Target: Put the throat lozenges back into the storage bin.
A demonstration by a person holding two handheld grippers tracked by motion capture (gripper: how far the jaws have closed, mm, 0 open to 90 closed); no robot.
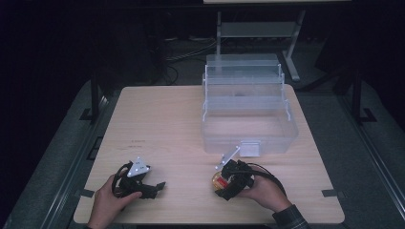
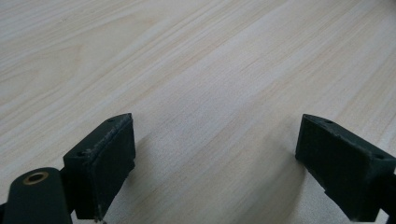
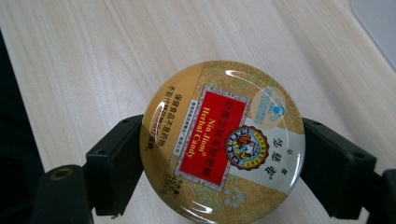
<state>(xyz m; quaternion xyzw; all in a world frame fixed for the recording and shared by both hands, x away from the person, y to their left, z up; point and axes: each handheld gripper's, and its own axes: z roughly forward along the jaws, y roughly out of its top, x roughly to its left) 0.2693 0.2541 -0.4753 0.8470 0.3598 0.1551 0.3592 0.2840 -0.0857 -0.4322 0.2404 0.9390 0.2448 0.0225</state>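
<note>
Now the candy tin (image 3: 223,142) was clamped — right gripper (image 1: 224,183) at the table's (image 1: 162,124) near edge.
Its jaws pressed the round tin's sides, just above the wood; the left gripper (image 2: 215,158) rested with jaws spread wide, holding nothing. Judging by the open clear plastic box (image 1: 248,119) just ahead, the pick-up seemed done — next called for a lift and a carry over its front wall.

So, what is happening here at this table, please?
A person sits at a wooden table with a gripper in each hand. The right gripper is shut on a round candy tin, gold with a red label, near the front edge. The left gripper is open with nothing between its jaws, low over the bare wood. A clear plastic box with stepped trays stands open behind the tin.
</note>
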